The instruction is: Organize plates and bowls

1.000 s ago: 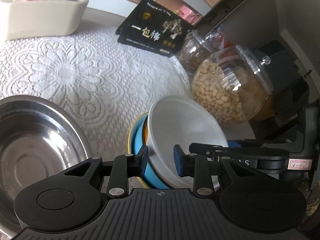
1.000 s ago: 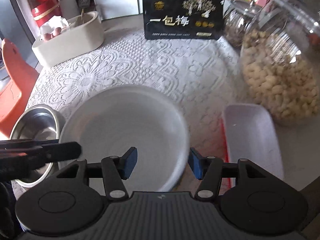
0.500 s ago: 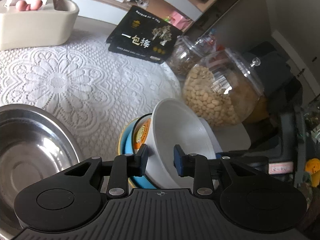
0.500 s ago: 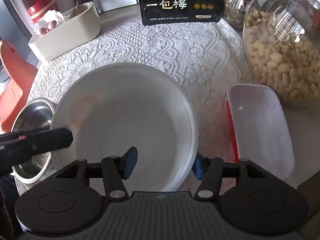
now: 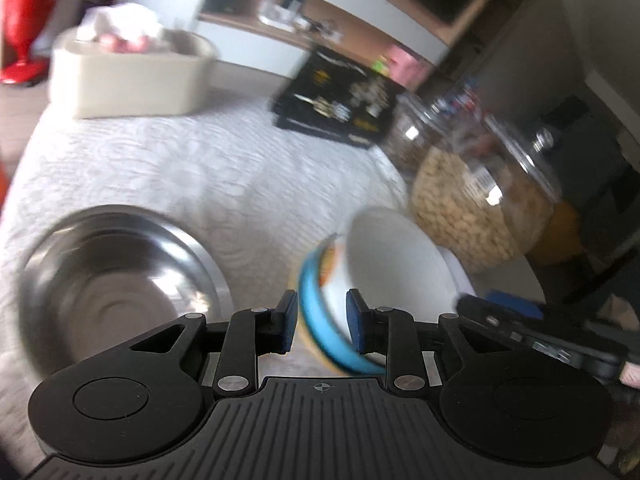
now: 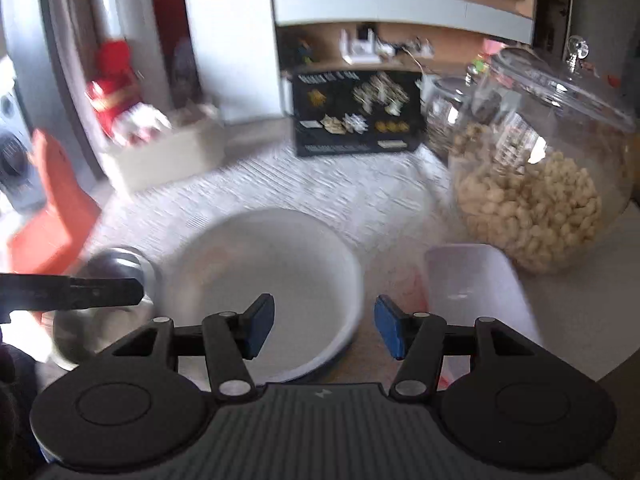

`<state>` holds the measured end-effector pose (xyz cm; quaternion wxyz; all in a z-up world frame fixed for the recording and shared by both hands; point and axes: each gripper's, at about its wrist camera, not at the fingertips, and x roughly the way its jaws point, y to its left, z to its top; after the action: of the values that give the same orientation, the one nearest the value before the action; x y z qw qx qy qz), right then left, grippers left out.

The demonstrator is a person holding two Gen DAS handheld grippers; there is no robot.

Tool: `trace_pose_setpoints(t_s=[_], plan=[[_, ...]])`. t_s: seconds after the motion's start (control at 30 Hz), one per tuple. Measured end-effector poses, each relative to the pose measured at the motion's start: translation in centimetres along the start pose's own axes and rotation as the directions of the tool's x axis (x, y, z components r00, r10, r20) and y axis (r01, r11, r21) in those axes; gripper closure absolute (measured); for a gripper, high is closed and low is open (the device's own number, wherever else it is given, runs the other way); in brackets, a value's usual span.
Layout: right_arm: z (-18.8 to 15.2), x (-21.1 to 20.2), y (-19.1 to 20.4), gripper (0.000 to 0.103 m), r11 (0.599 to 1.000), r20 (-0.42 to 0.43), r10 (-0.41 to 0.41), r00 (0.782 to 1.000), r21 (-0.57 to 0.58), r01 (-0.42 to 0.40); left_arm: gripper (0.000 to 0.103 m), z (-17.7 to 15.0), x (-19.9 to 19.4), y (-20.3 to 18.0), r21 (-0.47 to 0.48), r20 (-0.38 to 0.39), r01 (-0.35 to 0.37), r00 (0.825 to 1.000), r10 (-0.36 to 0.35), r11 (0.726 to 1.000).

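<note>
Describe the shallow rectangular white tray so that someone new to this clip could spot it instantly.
Start at the big clear glass jar of pale nuts on the right of the white lace tablecloth. Just in front of it lies the shallow rectangular white tray, right of the round white bowl. It alone is flat, straight-sided and red-edged.

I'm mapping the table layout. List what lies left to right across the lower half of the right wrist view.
Orange chair → steel bowl → white bowl → white rectangular dish → glass jar of nuts.
</note>
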<state>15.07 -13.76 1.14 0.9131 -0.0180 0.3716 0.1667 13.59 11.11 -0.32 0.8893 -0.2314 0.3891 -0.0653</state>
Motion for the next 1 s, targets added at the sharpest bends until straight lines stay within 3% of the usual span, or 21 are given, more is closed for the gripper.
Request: trace_pose_setpoints(t_s=[0.13,0.23,0.33,0.53,0.63,0.7,1.0], plan=[[-1.7,-1.6,1.7,0.047,0.986,0.045,0.164,0.985,0.023,-0.165,0.074,-0.9,-3.8,3.9,-0.112,0.069,-0.131,0.988,0.139,0.985],[-3.5,-0.9,4.4,0.046,0.964,0.002,0.266,0.964,0.000,-0.266,0.074,-1.9,-5.5,7.2,-0.209,0.077,-0.287,0.948,0.308,0.935],[-4.7,1.2,7.5,0.046,0.947,-0.071,0.319,0.945,-0.011,-0.320,0.074,-2.4,-5.8,9.4,-0.261,0.063,-0.367,0.916,0.395,0.893],[-5.1,6.7,10.2,0.046,0.964,-0.114,0.263,0.958,0.069,-0.256,0.074,-2.9,-4.6,11.5,-0.311,0.032,-0.377,0.913,0.406,0.872],[-5.7,7.8,10.5,0.046,0.962,-0.137,0.266,0.954,0.102,-0.253,0.074,-3.0,-4.0,11.6,-0.308,0.019,-0.406,0.902,0.432,0.861],[-6.0,8.3,10.3,0.040,0.958,-0.140,0.277,0.951,0.118,-0.262,0.073,-3.4,-3.6,11.9,-0.311,0.006,-0.422,0.895,0.446,0.852],[-6.1,8.2,11.4,0.039,0.951,-0.147,0.300,0.942,0.123,-0.284,0.070,-4.8,-2.7,12.8,-0.339,-0.041,-0.370,0.924,0.379,0.865]])
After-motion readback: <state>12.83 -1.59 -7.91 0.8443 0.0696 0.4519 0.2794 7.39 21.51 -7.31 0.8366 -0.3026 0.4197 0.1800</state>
